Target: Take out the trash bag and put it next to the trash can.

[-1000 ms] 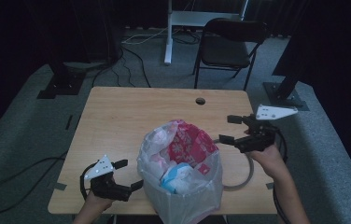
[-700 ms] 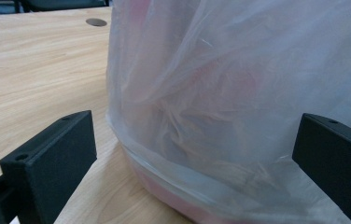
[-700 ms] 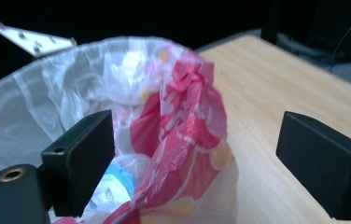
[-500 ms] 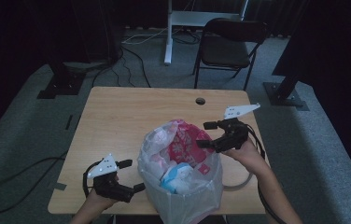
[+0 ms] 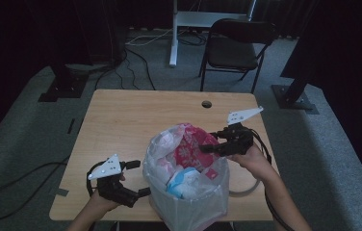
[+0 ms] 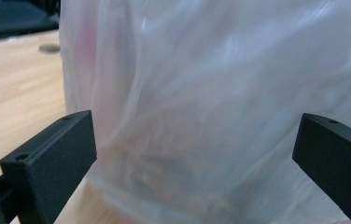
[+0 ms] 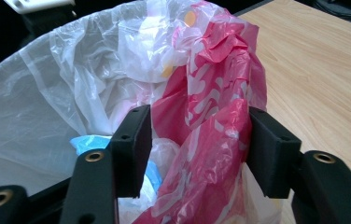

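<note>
Now the red bag [image 7: 211,121] is being pinched by the closing right gripper [image 7: 199,140]. The left gripper [image 6: 197,154] is held open beside the white bag [image 6: 220,93]

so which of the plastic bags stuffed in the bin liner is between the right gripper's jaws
The red patterned bag, bunched between the right gripper whose jaws have just been closing; the white bag and blue one sit outside them.

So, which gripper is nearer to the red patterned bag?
Right. The right gripper has its jaws around the red patterned bag, closing on it. The left gripper is outside the white bag, low, open.
</note>
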`<state>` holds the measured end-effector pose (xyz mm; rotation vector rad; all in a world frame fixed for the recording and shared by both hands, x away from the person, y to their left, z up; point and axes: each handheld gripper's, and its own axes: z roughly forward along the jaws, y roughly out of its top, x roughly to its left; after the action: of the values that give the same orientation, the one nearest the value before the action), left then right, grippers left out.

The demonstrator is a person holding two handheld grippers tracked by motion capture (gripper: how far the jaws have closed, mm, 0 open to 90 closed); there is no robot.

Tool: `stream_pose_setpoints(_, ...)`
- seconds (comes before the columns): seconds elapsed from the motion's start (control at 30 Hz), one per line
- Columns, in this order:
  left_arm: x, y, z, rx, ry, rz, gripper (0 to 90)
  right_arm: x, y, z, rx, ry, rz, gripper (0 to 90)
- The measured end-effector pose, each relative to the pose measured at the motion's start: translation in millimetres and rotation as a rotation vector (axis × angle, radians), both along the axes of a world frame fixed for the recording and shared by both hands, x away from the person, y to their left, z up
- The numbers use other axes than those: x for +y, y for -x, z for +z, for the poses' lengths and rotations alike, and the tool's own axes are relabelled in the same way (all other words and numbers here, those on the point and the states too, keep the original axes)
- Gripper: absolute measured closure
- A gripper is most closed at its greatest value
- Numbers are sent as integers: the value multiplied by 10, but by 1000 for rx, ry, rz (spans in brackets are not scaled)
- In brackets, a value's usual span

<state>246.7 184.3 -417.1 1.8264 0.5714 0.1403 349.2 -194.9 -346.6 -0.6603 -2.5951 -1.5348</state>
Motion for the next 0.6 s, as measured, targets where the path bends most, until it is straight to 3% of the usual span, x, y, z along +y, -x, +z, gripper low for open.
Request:
stream_pose_setpoints(0.17,4,-41,147,-8,41,-60,0,17,13,18,-8,33,-23,527)
stream_pose_setpoints(0.3,3,-50,211,3,43,-95,1,27,15,24,-11,45,-31,564)
stream_pose_setpoints(0.4,27,-29,230,-6,66,-112,116,30,15,28,-11,53,-34,587)
stream_pose_setpoints(0.43,82,7,241,-26,118,-143,116,31,18,29,-13,56,-35,596)
stream_pose_setpoints(0.47,117,22,246,-32,145,-146,326,29,15,31,-9,57,-46,619)
stream_pose_setpoints(0.5,140,28,248,-37,161,-147,458,27,15,30,-1,55,-56,637)
stream_pose_setpoints(0.53,166,42,251,-49,172,-126,579,26,15,30,-1,55,-60,649)
stream_pose_setpoints(0.6,175,59,263,-95,145,-83,726,29,18,31,3,52,-65,670)
